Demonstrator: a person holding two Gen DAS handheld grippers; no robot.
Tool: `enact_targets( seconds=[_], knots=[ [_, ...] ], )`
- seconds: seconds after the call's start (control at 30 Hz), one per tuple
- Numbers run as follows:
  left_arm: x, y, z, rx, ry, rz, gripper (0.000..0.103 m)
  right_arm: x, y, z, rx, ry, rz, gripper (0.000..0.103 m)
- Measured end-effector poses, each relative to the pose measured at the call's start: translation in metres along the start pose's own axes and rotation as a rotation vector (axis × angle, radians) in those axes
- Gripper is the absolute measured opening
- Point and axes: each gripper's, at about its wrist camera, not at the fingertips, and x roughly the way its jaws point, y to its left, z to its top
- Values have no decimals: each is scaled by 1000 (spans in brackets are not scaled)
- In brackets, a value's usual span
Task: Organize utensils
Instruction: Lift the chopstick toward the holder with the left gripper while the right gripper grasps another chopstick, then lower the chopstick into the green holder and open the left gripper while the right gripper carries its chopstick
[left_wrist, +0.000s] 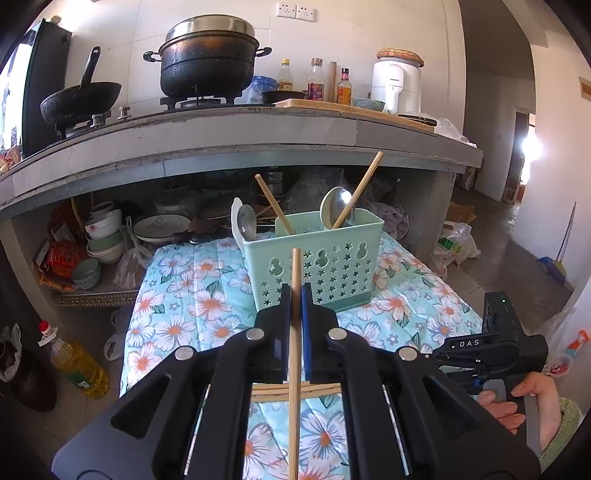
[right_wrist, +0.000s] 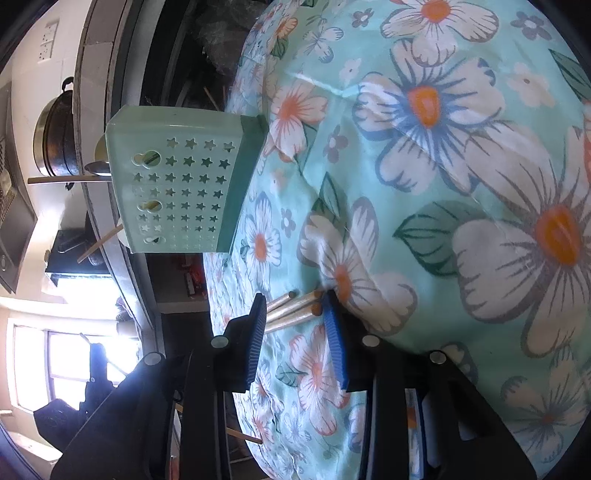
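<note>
The left claw (left_wrist: 295, 295) is being kept shut on one chopstick (left_wrist: 295, 350) near the partly filled green holder (left_wrist: 314, 258), while more chopsticks (right_wrist: 291, 312) are being straddled, unpinched, by the half-open right claw (right_wrist: 295, 314).

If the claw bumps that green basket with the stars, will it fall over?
Probably it tips easily. The green basket stands tall on a soft flowered cloth, and its thin holed walls look light. Long chopsticks and spoons poke out of the top, so a bump high up might rock it more than a low one.
</note>
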Motion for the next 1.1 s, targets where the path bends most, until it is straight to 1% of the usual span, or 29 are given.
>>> enact_targets(
  seconds=[0.07, 0.13, 0.37, 0.47, 0.53, 0.7, 0.8, 0.93, 1.03, 1.1],
  knots=[
    [-1, 1, -1, -3, -4, 4, 4, 1, -2, 2, 10, -6, -8, 18],
    [-2, 3, -2, -10, -8, 9, 4, -1, -5, 2, 18, -8, -6, 14],
    [-3, 4, -1, -16, -8, 18, 4, -18, -6, -4, -3, -39, 30, 12],
    [-6, 4, 3, -20, -26, 28, 4, -35, 4, -8, -50, -73, 49, 10],
    [-9, 4, 9, -26, -44, 34, 4, -52, 18, -10, -124, -115, 56, 9],
    [-17, 5, 37, -53, -103, 29, 4, -103, 58, -17, -329, -232, 73, 6],
    [-23, 3, 60, -55, -169, 32, 4, -133, 74, -18, -411, -300, 87, 6],
    [-30, -6, 96, -48, -266, 38, 4, -167, 84, -14, -464, -365, 123, 6],
    [-31, -14, 122, -42, -328, 39, 4, -187, 85, -12, -480, -404, 145, 6],
    [-30, -20, 144, -37, -390, 56, 4, -197, 84, -8, -479, -427, 157, 6]
  ],
)
